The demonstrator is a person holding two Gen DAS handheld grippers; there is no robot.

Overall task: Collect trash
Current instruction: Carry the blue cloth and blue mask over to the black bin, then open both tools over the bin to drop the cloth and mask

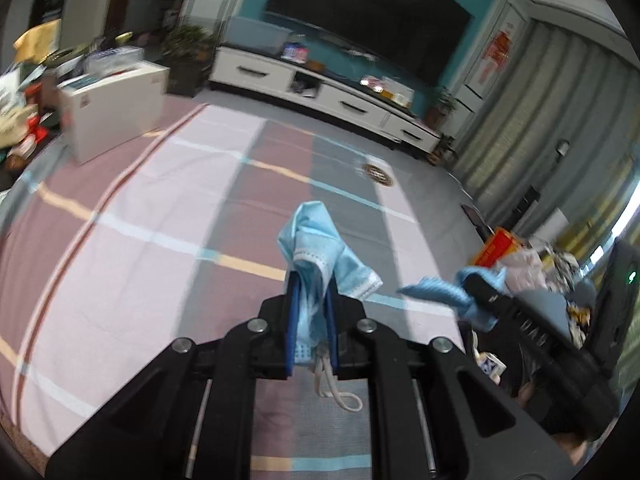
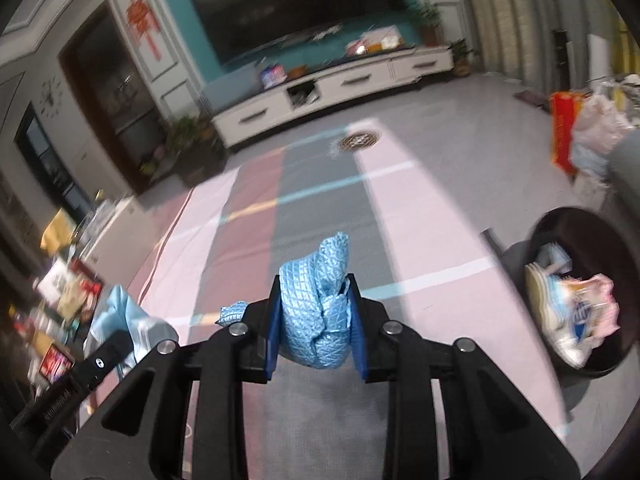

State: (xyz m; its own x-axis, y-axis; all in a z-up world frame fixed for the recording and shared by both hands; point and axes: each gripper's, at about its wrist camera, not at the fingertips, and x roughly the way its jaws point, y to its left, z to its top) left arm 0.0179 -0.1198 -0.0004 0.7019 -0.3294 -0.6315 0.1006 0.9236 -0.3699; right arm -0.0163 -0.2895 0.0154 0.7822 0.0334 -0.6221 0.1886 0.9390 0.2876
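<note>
My left gripper (image 1: 310,280) is shut on a crumpled light-blue face mask (image 1: 320,248), its white ear loop hanging below the fingers. My right gripper (image 2: 314,284) is shut on a wadded blue quilted cloth (image 2: 316,308). Both are held above a striped sheet (image 1: 160,208). In the left wrist view the right gripper (image 1: 476,292) with its blue cloth (image 1: 432,292) shows at the right. In the right wrist view the left gripper (image 2: 104,356) with the mask (image 2: 124,320) shows at lower left. A dark round trash bin (image 2: 580,292) holding wrappers stands at the right.
A small round patterned object (image 1: 378,174) lies far out on the sheet, also in the right wrist view (image 2: 359,141). A white box (image 1: 116,116) stands at the left. A white TV cabinet (image 1: 320,92) lines the far wall. Bags and clutter (image 2: 588,128) sit right.
</note>
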